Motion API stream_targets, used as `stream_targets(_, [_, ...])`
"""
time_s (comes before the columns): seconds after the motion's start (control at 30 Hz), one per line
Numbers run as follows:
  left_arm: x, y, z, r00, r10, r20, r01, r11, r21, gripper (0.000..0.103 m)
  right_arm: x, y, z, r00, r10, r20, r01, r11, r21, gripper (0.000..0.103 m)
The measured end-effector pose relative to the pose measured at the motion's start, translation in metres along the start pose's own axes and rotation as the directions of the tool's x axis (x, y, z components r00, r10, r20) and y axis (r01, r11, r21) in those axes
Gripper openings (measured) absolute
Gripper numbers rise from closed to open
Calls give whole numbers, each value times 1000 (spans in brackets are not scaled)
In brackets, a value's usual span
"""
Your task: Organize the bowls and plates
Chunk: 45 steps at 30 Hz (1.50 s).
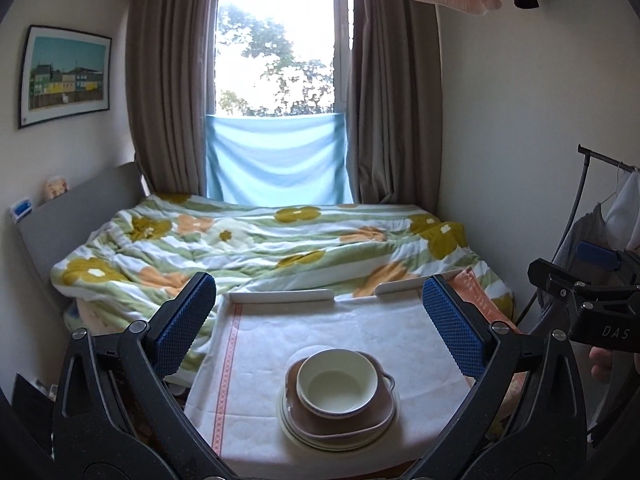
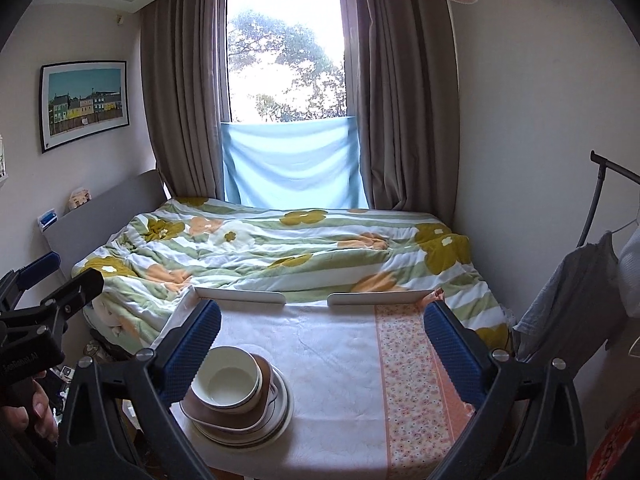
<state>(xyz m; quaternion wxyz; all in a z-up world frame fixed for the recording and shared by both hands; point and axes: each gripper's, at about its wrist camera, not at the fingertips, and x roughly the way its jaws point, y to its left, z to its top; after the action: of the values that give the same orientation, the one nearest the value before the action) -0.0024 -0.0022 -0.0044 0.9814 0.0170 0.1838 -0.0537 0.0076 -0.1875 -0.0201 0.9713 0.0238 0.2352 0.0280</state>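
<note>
Cream bowl [image 1: 337,383] on brown plate [image 1: 340,420]; floral green-striped quilt [image 1: 256,244].

Daylight only, entering through the window [image 1: 276,48] behind the bed [image 1: 256,240]; the panes are blown out white, tree foliage hazy. Room interior dim by contrast, walls grey. Soft, weak shadows on the counter [image 2: 332,344]. Strong fisheye bending: curtains [image 2: 180,92] bow, corners vignette black. Slight softness throughout, worst toward the edges.
</note>
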Motion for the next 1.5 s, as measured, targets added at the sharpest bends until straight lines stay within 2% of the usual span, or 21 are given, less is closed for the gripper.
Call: stream_targets(1.5, [-6, 2, 4, 1000, 6, 11, -6, 1000, 3, 103, 1, -5, 1, 998, -61, 16, 61, 998, 20, 101])
